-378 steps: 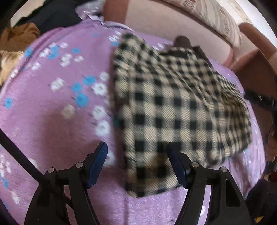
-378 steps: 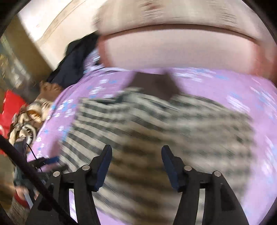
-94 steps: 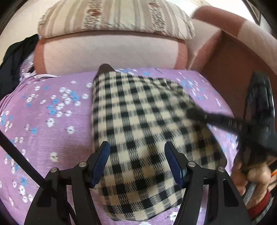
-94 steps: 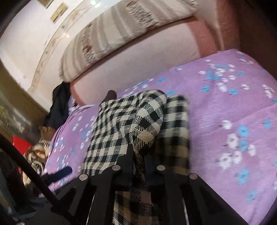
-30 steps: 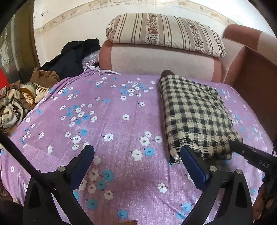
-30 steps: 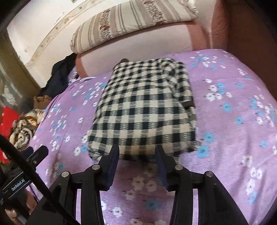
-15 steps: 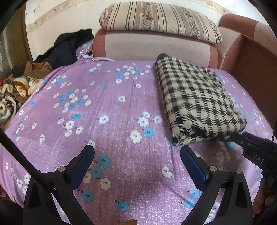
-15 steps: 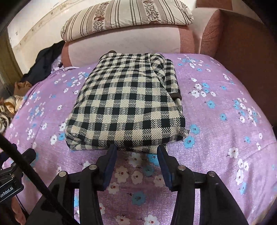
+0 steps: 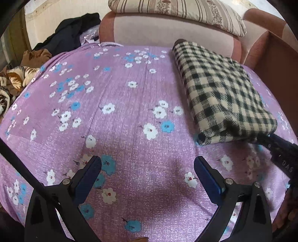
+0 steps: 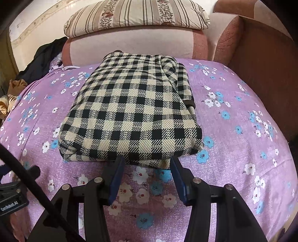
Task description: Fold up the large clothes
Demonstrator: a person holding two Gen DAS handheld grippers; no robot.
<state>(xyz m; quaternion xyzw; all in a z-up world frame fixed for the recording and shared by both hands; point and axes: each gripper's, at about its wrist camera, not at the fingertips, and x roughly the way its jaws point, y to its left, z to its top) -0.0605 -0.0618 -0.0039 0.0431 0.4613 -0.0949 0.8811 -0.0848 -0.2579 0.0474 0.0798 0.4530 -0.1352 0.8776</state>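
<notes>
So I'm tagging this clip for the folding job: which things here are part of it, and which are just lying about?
Part of the job:
- checked garment, folded into a rectangle on the purple floral sheet
- left gripper, open, over bare sheet
- right gripper, open, at the garment's near edge

Lying about:
- striped pillow
- black clothing
- brown patterned cloth pile

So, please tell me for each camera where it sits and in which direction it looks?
Left wrist: on the left gripper, open above the purple flowered sheet, facing the sofa back; the checked garment lies ahead to its right.
Right wrist: on the right gripper, open at the garment's near edge, facing the striped pillow.
Shared: garment, sheet, pillow, dark clothes pile; the left view also catches the right gripper.
</notes>
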